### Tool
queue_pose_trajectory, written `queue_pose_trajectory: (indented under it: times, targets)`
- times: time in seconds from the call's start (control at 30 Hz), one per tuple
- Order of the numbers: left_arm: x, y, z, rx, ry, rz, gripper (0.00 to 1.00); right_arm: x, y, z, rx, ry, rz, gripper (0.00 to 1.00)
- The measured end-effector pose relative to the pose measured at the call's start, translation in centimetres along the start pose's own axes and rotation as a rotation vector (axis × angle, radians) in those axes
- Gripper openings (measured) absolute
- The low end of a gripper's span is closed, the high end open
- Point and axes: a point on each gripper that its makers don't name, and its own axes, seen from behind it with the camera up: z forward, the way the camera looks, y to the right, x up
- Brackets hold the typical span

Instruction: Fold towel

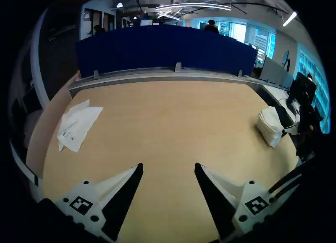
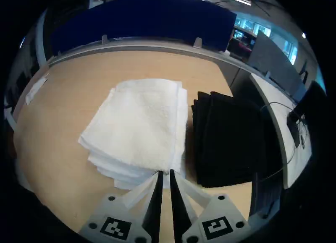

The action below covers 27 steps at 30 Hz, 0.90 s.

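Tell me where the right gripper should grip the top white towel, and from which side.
Probably its near edge, approached low from the right gripper's side: the top white towel lies flat, and the stack's layers show separately there.

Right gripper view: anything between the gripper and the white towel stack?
Nothing visible. The right gripper is at the near edge of the white towel stack; the black stack lies beside it, off the path.

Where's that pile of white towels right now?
In the right gripper view, the pile of white towels lies on the wooden table, just ahead of the right tongs, with a black pile beside it on its right.
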Motion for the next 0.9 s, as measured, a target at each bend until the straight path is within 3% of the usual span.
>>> queue_pose_trajectory:
  times: [0.2,0.43,0.57,0.83,0.9]
  targets:
    - [0.0,0.0,-0.2,-0.002,0.000,0.004,0.91,0.0,0.0,-0.5,-0.007,0.007,-0.006,0.23]
    - [0.0,0.0,-0.5,-0.005,0.004,0.000,0.91,0.3,-0.6,-1.0,-0.009,0.033,-0.001,0.71]
    - [0.1,-0.2,-0.6,-0.006,0.009,0.000,0.91,0.6,-0.9,-1.3,-0.008,0.044,0.000,0.80]
    - [0.0,-0.5,-1.0,-0.007,0.018,-0.001,0.91,1.8,-1.7,-1.7,-0.010,0.080,0.014,0.88]
    - [0.0,-0.7,-1.0,-0.006,0.021,-0.003,0.91,2.2,-1.9,-1.8,-0.010,0.095,0.020,0.95]
